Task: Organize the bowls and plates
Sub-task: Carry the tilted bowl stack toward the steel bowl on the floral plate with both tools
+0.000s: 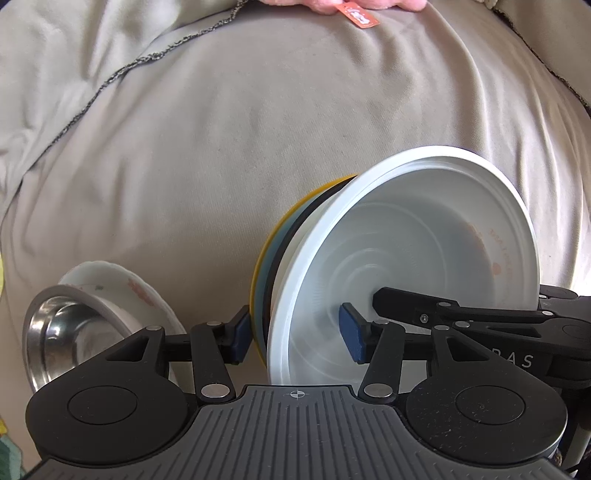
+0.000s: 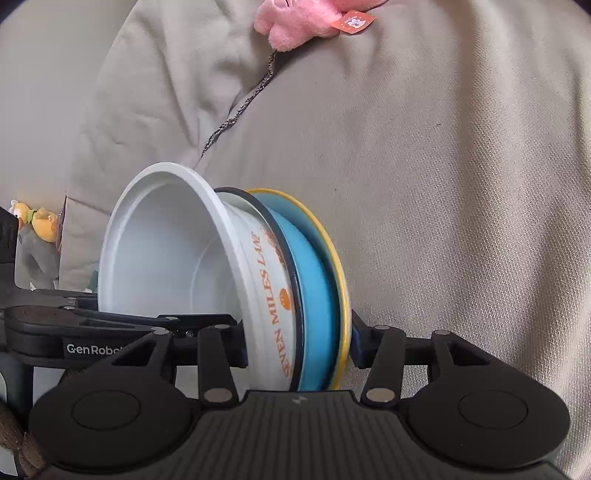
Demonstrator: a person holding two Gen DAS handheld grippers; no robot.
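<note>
Right gripper (image 2: pixel 299 343) clamps my nested stack (image 2: pixel 310 291) dead between its fingers, rims edge-on along its pointing line, while left gripper (image 1: pixel 295 332) straddles it wide, pads apparently clear.

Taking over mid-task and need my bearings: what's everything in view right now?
white bowl: 1, white with orange lettering, on edge, front of the gripped stack
black-rimmed dish: 1, only the rim shows, behind the white bowl
blue plate: 1, blue, next in the stack
yellow plate: 1, yellow, back of the stack
steel bowl: 1, silver, left of the stack
white patterned dish: 1, white with reddish marks, right behind the steel bowl
pink plush toy: 1, pink with an orange tag, far edge
yellow plush toy: 1, yellow, far left
beige fabric: 1, creased, under everything
left gripper: straddles the stack, grip unclear
right gripper: clamped on the stack
</note>
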